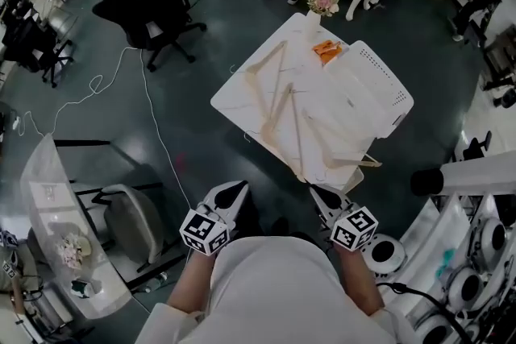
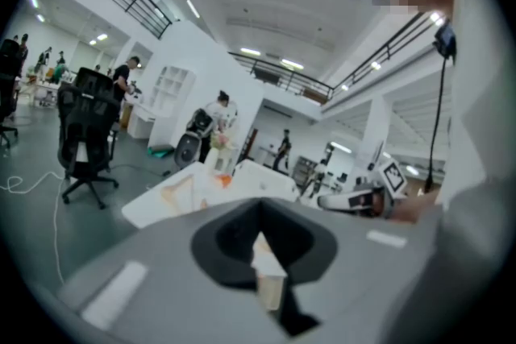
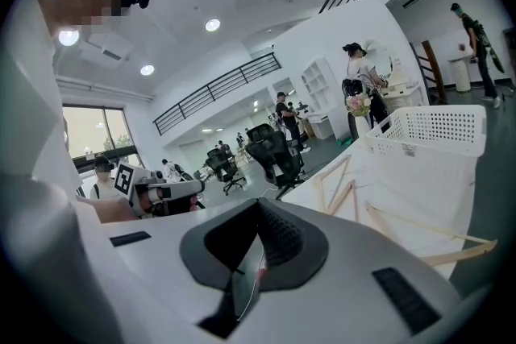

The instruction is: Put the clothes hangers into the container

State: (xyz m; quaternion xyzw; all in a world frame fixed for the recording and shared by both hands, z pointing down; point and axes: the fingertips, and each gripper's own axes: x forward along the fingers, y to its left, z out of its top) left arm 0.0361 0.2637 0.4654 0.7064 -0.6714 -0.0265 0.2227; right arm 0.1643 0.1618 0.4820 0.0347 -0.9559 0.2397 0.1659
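The left hand-held gripper (image 1: 235, 191) and right hand-held gripper (image 1: 322, 196), jaws closed and empty, hang near the bench (image 1: 234, 101). This looks like the approach. Next: open over a wooden hanger (image 1: 274, 113) beside the basket (image 1: 367, 89).

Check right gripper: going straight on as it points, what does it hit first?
Likely the near corner of the white table, where wooden hangers lie; nothing shows between it and the right gripper, depth unclear.

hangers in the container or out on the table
Out. The wooden hangers lie flat on the white table beside the white container; none is visibly inside it.
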